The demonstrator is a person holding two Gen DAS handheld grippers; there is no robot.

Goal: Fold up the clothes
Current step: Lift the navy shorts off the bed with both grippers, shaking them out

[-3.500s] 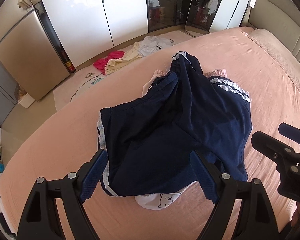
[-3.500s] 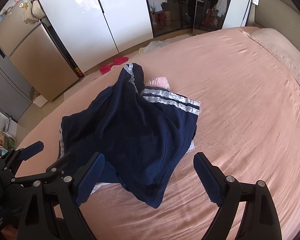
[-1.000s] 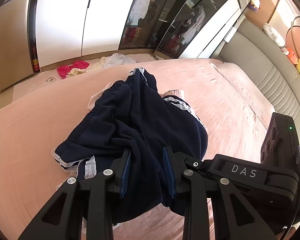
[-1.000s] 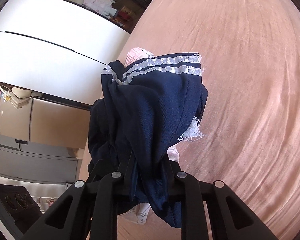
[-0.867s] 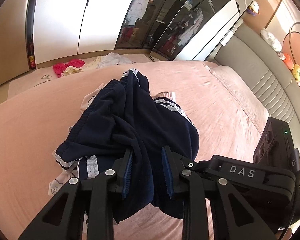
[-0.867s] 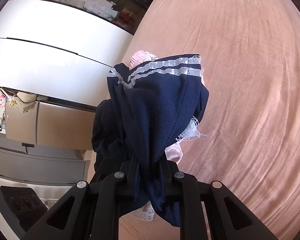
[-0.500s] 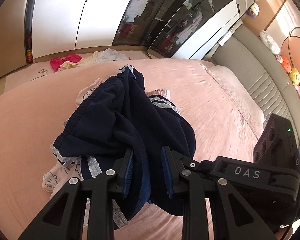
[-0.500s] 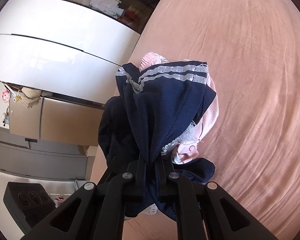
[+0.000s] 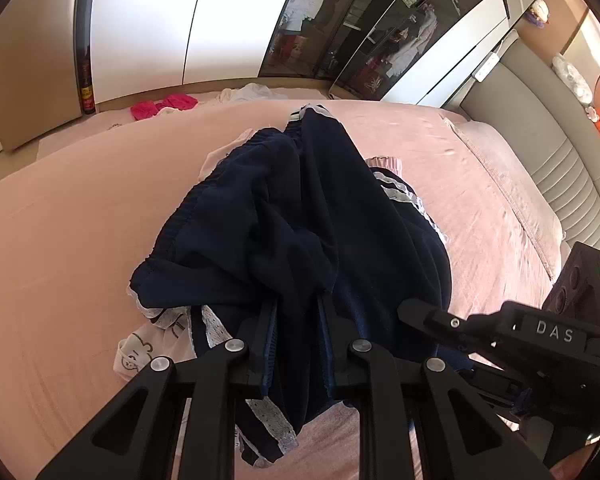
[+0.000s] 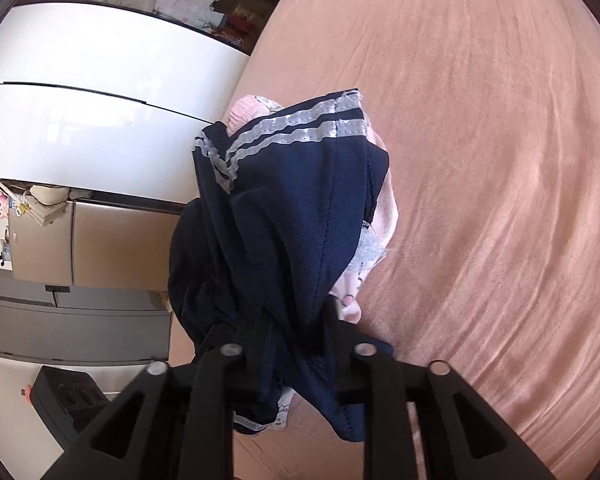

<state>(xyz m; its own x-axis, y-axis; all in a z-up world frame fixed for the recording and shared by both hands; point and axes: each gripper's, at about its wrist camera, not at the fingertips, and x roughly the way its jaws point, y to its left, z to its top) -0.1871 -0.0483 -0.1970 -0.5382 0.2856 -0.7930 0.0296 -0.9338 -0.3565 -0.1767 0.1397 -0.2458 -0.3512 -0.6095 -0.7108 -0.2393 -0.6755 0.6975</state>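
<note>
pink bed [image 9: 80, 220]: left gripper [image 9: 298, 320] pinches navy garment [image 9: 300, 220]; right gripper [image 10: 296, 328] (jaws just opening) straddles it.

White capitals reading "DAS" stood on the black body of the right gripper [image 9: 420, 316] in the left wrist view. No other lettering could be read anywhere.
</note>
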